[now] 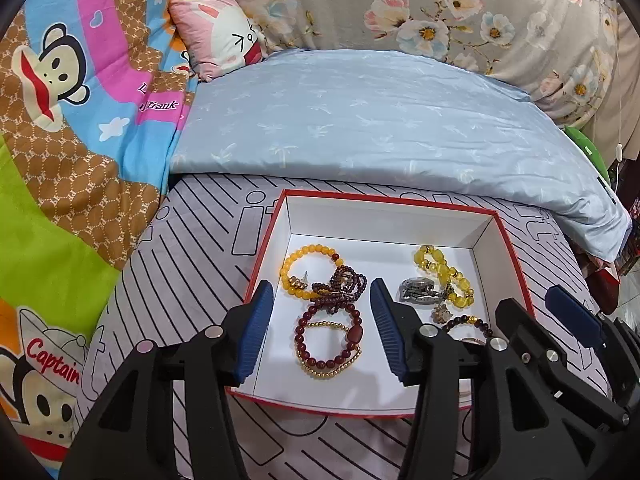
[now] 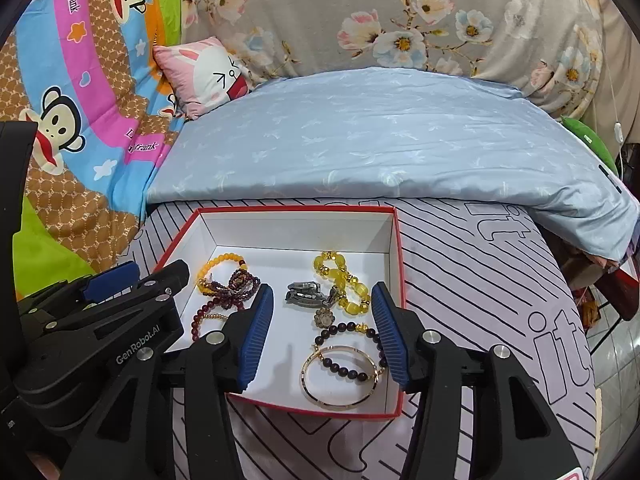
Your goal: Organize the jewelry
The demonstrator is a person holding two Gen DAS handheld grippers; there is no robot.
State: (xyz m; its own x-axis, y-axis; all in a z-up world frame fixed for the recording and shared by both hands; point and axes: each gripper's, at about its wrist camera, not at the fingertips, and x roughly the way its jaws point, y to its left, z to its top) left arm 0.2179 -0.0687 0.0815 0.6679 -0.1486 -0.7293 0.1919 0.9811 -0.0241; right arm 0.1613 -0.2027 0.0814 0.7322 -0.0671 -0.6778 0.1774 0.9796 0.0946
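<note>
Jewelry all sits inside the red-rimmed white cardboard box (image 2: 394, 264) on the striped bed sheet (image 2: 480, 280). Right tool (image 2: 322, 336) hangs w/ blue pads apart, grasping nothing; thin gold bangle (image 2: 340, 376) lies flat right below it, overlapping a dark bead bracelet (image 2: 352, 350). Left tool (image 1: 322, 328) is released too, over the dark red bead bracelet (image 1: 328, 340). Right hand is nearer the bangle.
</note>
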